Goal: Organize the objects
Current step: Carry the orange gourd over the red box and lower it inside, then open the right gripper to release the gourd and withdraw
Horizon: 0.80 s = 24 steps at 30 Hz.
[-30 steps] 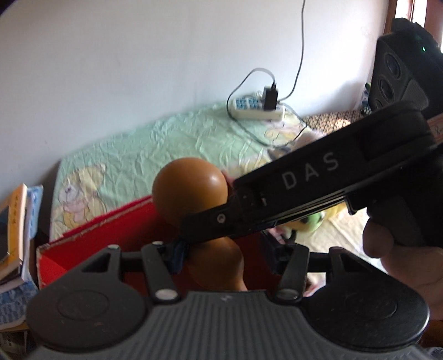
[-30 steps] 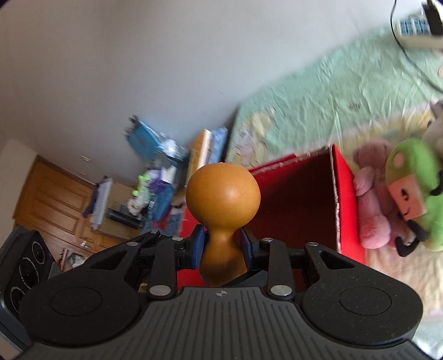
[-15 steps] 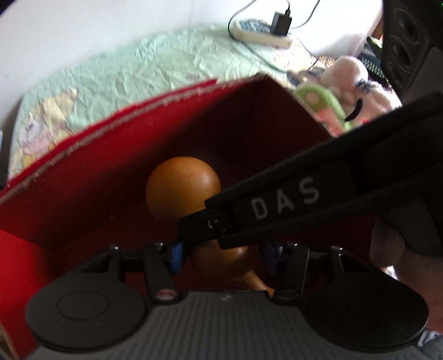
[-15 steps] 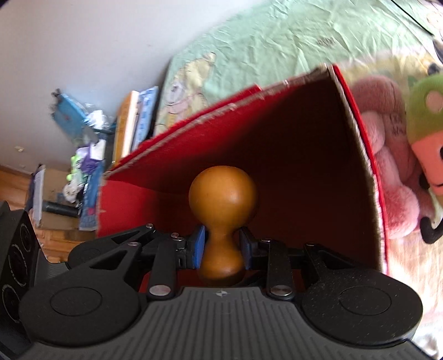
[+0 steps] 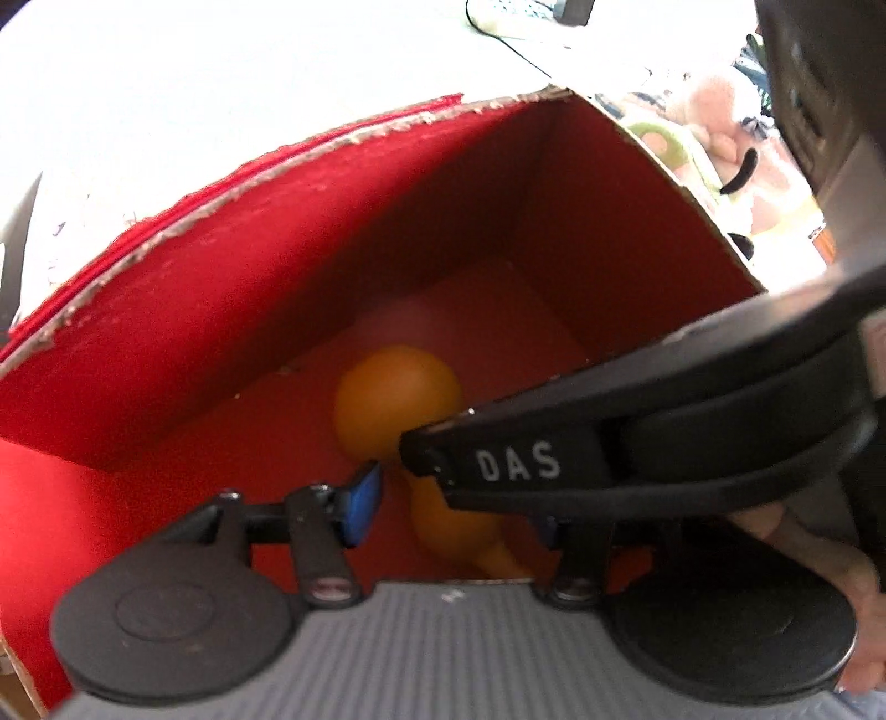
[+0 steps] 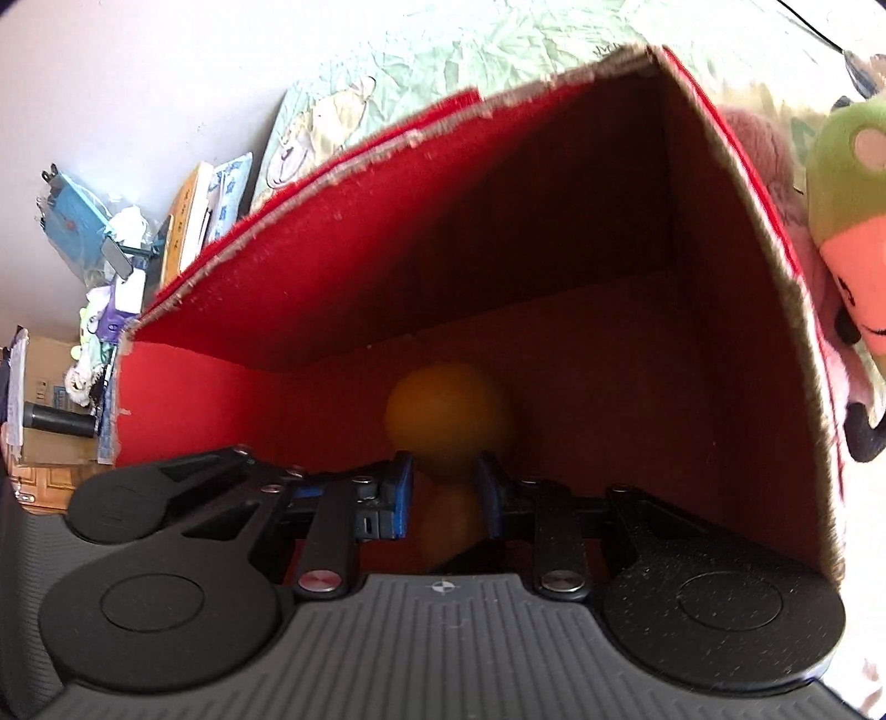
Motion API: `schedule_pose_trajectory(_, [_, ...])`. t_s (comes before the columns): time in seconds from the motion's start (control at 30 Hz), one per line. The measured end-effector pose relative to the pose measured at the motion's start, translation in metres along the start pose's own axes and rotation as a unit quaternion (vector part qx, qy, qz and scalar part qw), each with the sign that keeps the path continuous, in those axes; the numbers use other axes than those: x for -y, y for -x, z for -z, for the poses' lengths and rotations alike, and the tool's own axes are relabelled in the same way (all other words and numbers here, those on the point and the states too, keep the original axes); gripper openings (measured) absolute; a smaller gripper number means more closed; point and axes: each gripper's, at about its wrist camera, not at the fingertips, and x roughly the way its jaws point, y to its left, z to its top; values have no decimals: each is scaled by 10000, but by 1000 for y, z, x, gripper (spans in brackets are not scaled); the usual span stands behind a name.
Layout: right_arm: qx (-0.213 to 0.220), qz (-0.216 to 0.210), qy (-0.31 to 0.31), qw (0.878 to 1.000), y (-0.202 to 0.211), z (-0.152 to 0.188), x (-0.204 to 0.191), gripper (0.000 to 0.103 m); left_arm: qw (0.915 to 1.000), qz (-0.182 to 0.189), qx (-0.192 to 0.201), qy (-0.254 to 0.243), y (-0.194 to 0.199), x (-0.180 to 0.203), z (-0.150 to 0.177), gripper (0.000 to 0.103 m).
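An orange-brown wooden gourd (image 6: 448, 410), round-headed with a narrow neck, hangs low inside the red cardboard box (image 6: 387, 249). My right gripper (image 6: 443, 493) is shut on its neck, a blue pad on each side. In the left wrist view the same gourd (image 5: 396, 399) is blurred above the red box floor (image 5: 221, 443). My left gripper (image 5: 454, 515) straddles its lower body and its jaws are opening. A gap shows between the left blue pad (image 5: 362, 501) and the wood. The right gripper's black arm (image 5: 609, 443) marked DAS hides the other pad.
A green plush toy (image 6: 847, 166) and a pink one (image 6: 747, 144) lean on the box's right wall. Books and clutter (image 6: 188, 221) stand left of the bed. A pale green sheet (image 6: 498, 50) lies behind. A hand (image 5: 830, 554) holds the right gripper.
Both grippers tilted down and sank with the gourd from above the box rim to deep inside it. The left gripper's pad has come off the gourd's neck.
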Motion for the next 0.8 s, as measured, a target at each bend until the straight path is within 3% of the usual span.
schedule_pose_trajectory(0.8, [918, 286, 74, 9953, 49, 25, 12, 30, 9956, -712, 545, 280, 29, 3, 28, 63])
